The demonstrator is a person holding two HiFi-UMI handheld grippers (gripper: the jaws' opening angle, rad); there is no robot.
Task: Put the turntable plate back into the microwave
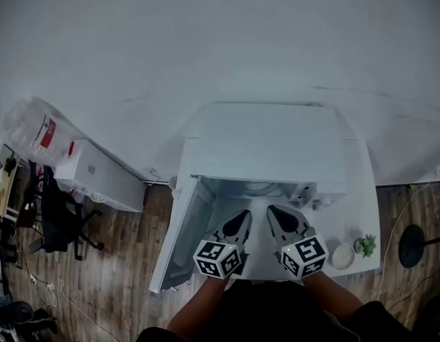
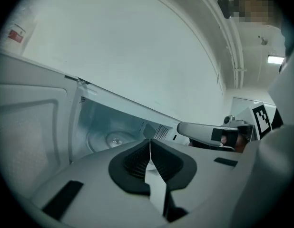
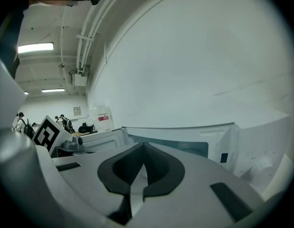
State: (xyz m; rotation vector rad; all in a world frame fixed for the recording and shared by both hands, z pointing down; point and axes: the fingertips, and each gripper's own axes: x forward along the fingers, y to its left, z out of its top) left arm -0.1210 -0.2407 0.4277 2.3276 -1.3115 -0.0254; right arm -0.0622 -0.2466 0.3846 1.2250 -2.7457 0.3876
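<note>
A white microwave [image 1: 266, 148] stands on a white table [image 1: 362, 212] with its door [image 1: 179, 235] swung open to the left. In the left gripper view a round glass turntable plate [image 2: 112, 139] lies flat on the floor of the lit cavity. Both grippers hover side by side just in front of the opening, pointing into it. My left gripper [image 1: 244, 216] [image 2: 150, 141] is shut with nothing between its pads. My right gripper [image 1: 273, 211] [image 3: 143, 147] is shut and empty too. The right gripper's body [image 2: 204, 129] shows beside the left one.
A small potted plant [image 1: 365, 246] and a white round dish [image 1: 342, 256] sit on the table at the right. A white box [image 1: 99, 173], a wrapped bundle [image 1: 35, 130] and a black chair [image 1: 60, 219] stand at the left. A black stand base [image 1: 412, 244] is on the floor right.
</note>
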